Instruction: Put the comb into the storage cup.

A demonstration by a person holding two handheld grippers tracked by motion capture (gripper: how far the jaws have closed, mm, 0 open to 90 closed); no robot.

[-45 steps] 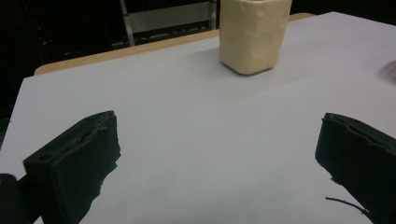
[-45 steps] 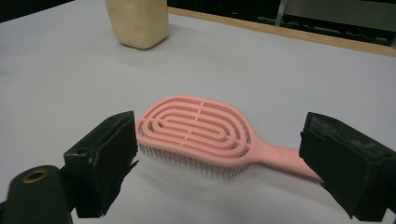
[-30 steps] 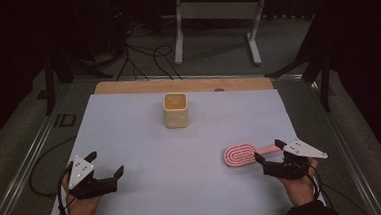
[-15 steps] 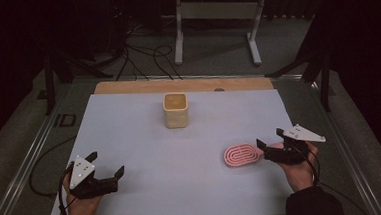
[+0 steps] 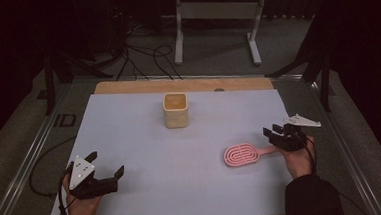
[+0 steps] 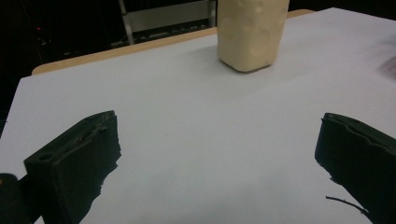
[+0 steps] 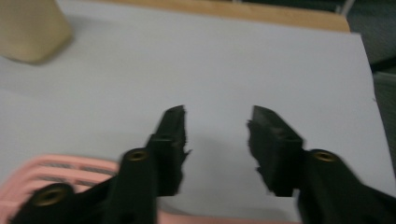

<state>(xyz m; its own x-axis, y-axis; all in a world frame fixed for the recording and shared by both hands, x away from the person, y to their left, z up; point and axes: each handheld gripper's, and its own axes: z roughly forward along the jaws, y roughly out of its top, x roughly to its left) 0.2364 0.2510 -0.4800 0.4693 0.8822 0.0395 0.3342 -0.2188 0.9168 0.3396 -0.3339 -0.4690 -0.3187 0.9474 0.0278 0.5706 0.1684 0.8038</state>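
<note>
At the near left corner of the table point(image 5: 129, 116), which is covered by a pale sheet, the left gripper point(image 5: 107, 175) rests low in the person's left hand point(image 5: 82, 207); its jaws stand wide apart with only bare sheet between them, as the left gripper view also shows point(image 6: 215, 154). Toward the near right edge, the right gripper point(image 5: 272, 134) sits in the right hand point(image 5: 298, 160) at the handle end of a pink hairbrush point(image 5: 241, 154). The brush lies flat on the sheet, its oval slotted head pointing toward the table's middle and its thin handle running right to the gripper. The right jaws have just been closing; in the right gripper view they point(image 7: 217, 140) stand partly apart with bare sheet in the gap between the tips, while the pink brush point(image 7: 56, 175) lies beneath and behind them at the bottom of that view, so no clamp on the handle can be seen. Farther off, near the middle of the far edge, a cream square cup point(image 5: 175, 110) stands upright, well apart from both grippers. Beyond the sheet a strip of wooden board point(image 5: 127, 87) shows along the far edge.
</note>
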